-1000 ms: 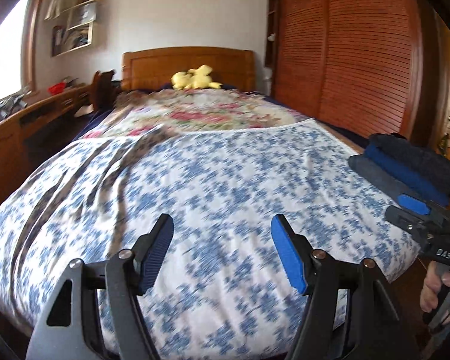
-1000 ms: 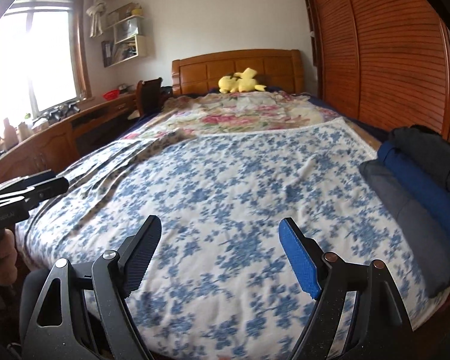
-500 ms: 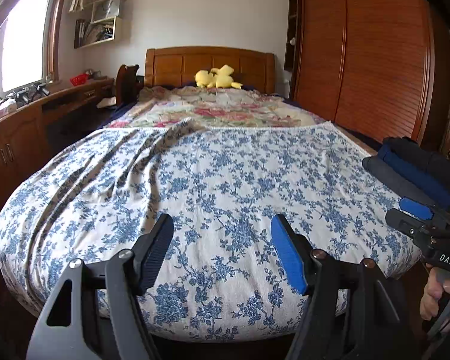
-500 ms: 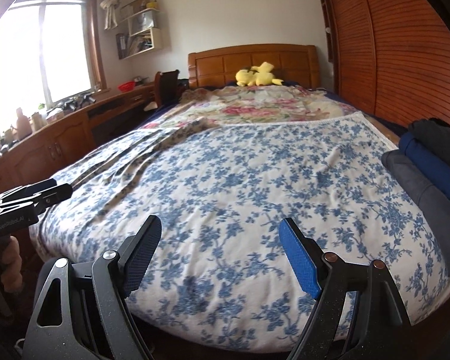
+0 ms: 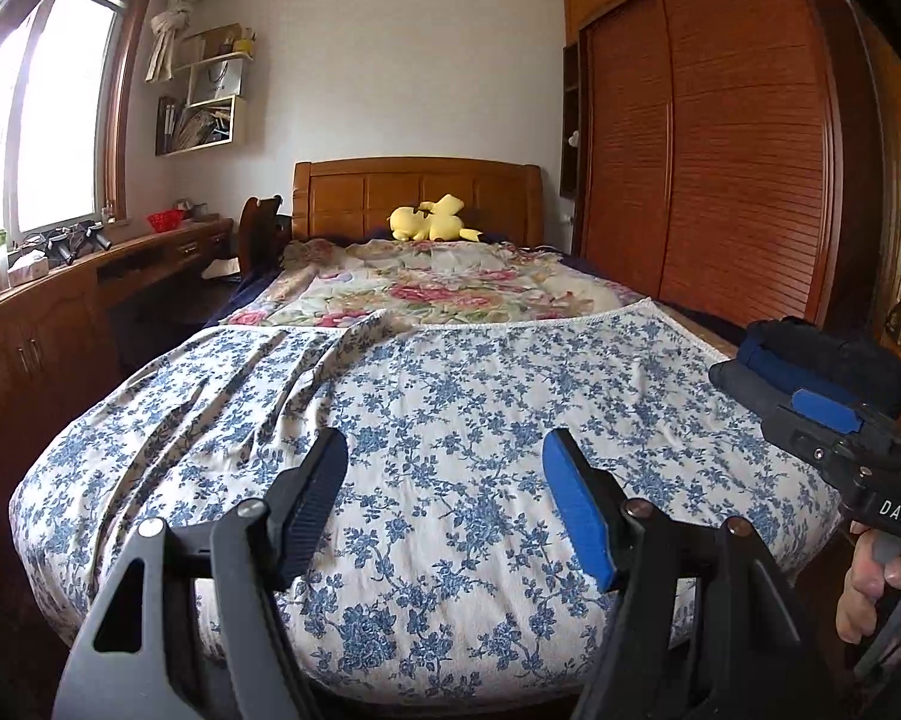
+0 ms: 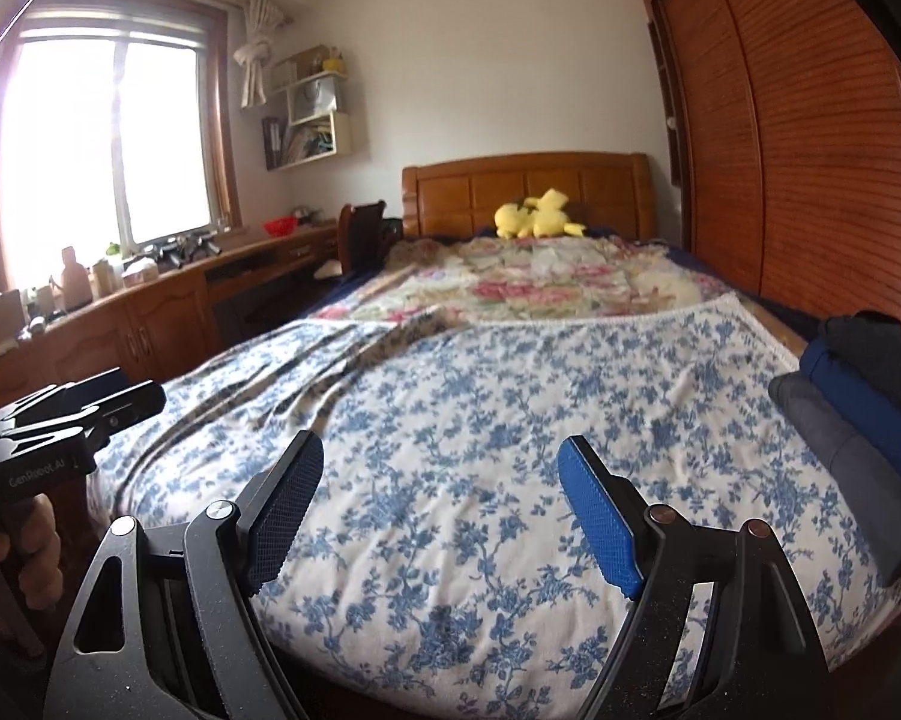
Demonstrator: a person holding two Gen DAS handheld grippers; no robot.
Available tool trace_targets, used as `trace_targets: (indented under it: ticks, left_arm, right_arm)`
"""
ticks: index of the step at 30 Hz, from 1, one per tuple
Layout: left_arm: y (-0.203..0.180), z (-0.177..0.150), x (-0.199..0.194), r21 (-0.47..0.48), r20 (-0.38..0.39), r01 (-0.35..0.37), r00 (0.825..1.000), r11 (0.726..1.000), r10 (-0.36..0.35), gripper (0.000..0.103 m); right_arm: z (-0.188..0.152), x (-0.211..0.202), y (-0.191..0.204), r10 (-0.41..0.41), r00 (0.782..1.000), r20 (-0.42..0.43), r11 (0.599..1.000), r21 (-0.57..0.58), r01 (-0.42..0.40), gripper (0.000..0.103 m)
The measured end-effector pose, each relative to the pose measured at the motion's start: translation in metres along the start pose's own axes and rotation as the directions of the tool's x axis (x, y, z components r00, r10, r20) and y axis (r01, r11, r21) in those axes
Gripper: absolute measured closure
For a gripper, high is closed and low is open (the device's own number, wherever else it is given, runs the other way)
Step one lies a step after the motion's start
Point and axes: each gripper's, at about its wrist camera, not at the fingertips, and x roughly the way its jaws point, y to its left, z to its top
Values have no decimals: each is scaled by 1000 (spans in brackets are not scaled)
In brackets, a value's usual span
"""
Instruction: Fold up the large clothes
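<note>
Your light is daylight from the window (image 6: 108, 138), which blows out to white glare in the right wrist view and leaves the counter (image 6: 168, 300) beneath it dim. The bed (image 5: 450, 420) is evenly lit and sharp. Your fisheye lenses bow the wardrobe (image 5: 738, 150) and blacken the corners.

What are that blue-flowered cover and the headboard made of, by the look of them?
Blue-flowered cover: soft woven cloth, probably cotton, matte; it creases into folds and has a stitched edge. Headboard: wood, varnished by its look; warm orange-brown panels with a slight sheen.
</note>
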Motion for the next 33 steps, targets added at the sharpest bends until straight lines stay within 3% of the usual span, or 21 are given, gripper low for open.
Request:
trace_targets:
  ticks: [33]
  left_arm:
    - [-5,-1,-4,8,9,3,1000,1000,-3,35]
  right_arm:
    - [-3,-1,-5,-4,1000,-2,1000,6,5,21]
